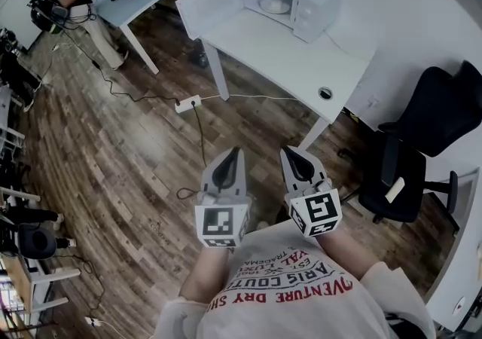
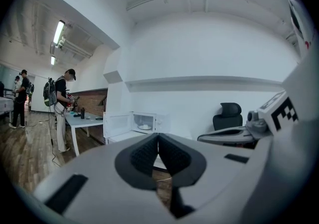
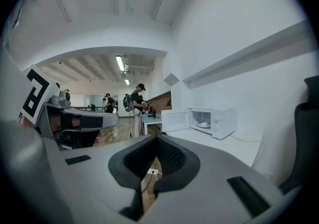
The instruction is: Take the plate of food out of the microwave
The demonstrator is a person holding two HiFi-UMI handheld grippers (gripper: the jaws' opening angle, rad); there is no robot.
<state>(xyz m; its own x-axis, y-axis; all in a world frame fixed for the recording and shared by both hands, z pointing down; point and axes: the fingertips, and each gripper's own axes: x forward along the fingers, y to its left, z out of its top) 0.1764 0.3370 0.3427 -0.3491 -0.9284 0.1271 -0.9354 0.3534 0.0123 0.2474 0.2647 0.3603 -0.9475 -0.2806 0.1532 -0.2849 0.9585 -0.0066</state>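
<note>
The plate [image 1: 274,5] is small, round, white and shallow. It lies flat inside the microwave [image 1: 320,10], and what is on it is too small to make out. The microwave is a boxy, glossy white one with its door [image 1: 207,4] swung wide towards 10 o'clock. It stands at the far end of a smooth white worktop [image 1: 279,55], at about 12 o'clock from the tongs and well apart from them. The left tongs [image 1: 236,152] and right tongs [image 1: 289,152] both point towards it over the plank floor [image 1: 128,157]. Each pair is pressed tip to tip with nothing between. A black chair [image 1: 429,115] sits at 3 o'clock.
</note>
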